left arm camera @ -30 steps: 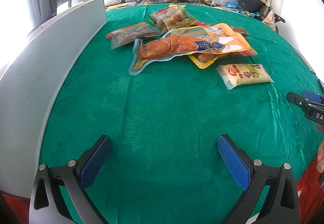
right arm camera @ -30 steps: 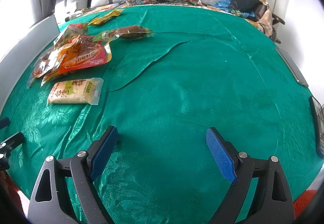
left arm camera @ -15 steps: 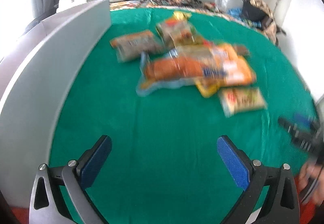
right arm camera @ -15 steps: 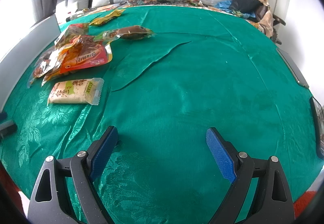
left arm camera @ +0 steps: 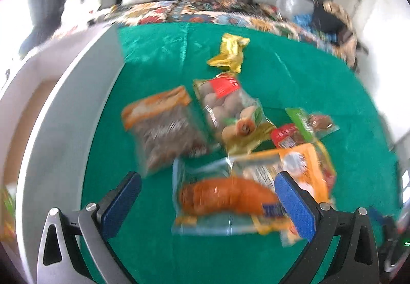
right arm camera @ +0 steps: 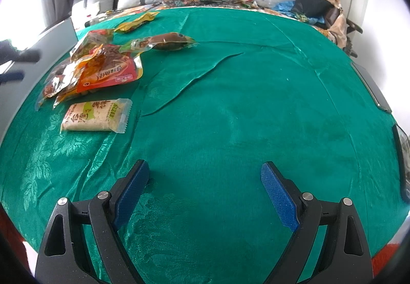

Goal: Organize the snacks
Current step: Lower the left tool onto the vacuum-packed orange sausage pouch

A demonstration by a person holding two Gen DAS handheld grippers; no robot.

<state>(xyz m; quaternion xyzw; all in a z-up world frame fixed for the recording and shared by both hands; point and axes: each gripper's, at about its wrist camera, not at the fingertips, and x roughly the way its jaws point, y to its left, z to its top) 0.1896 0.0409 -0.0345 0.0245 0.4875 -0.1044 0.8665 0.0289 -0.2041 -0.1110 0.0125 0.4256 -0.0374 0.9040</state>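
Left wrist view showed my left tongs (left arm camera: 207, 196) gaping wide just above the sausage pack (left arm camera: 225, 199), its length crosswise between the fingers near the green cloth's (left arm camera: 159, 253) left edge, while my right tongs (right arm camera: 205, 191), equally wide and empty, sat well apart.

Upside-down Chinese print on the pale rice-snack packet (right arm camera: 96, 116) and red-orange pouch (right arm camera: 107, 71), not legible.

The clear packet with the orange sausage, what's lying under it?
The sausage packet overlaps an orange packet at its right end; green cloth shows elsewhere. Anything beneath its middle is hidden.
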